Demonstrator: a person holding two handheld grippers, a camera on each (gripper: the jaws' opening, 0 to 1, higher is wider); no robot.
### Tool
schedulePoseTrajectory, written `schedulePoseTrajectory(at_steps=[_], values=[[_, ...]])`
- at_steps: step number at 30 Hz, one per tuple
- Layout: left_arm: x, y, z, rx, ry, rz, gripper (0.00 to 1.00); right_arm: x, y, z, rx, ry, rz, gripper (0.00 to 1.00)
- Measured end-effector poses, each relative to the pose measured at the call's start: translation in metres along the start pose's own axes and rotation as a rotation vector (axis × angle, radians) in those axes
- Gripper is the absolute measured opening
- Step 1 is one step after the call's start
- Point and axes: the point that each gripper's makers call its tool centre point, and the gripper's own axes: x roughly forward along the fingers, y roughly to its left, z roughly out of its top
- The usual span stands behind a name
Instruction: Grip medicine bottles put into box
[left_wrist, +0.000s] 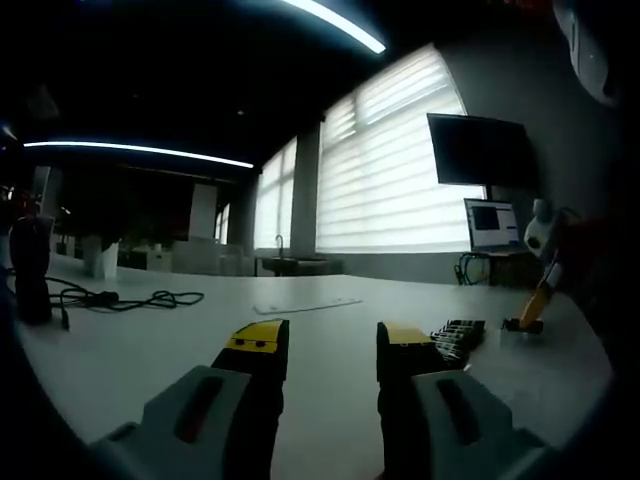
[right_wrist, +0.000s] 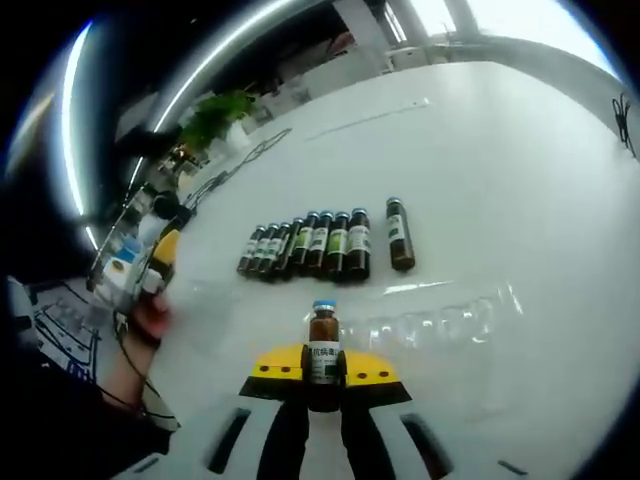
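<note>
Your right claw (right_wrist: 323, 372) is clamped on a bottle (right_wrist: 322, 345) above the tabletop (right_wrist: 520, 200); your left claw (left_wrist: 333, 345) stands apart, holding nothing.

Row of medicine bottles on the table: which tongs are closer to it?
Right. The right tongs, shut on a bottle, sit just short of the row of bottles. The left tongs face bare table.

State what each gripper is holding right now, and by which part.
The right gripper holds a medicine bottle upright, its jaws closed on the labelled body below the blue cap. The left gripper holds nothing; its jaws stand open above the white table.
</note>
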Motion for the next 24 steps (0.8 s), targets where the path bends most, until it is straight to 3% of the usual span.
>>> schedulePoseTrajectory(at_steps=[12, 18, 21, 24], values=[[0.000, 0.001, -0.001, 0.002, 0.001, 0.004, 0.28, -0.006, 0.001, 0.002, -0.031, -0.022, 0.011, 0.06], [0.000, 0.001, -0.001, 0.004, 0.003, 0.003, 0.28, -0.015, 0.002, 0.011, -0.044, -0.076, 0.007, 0.06], [0.000, 0.000, -0.001, 0.006, 0.003, 0.003, 0.28, -0.018, 0.008, 0.018, -0.154, -0.123, -0.007, 0.04], [0.000, 0.000, -0.001, 0.006, 0.004, 0.004, 0.28, -0.018, 0.011, 0.018, -0.320, -0.148, -0.071, 0.03]])
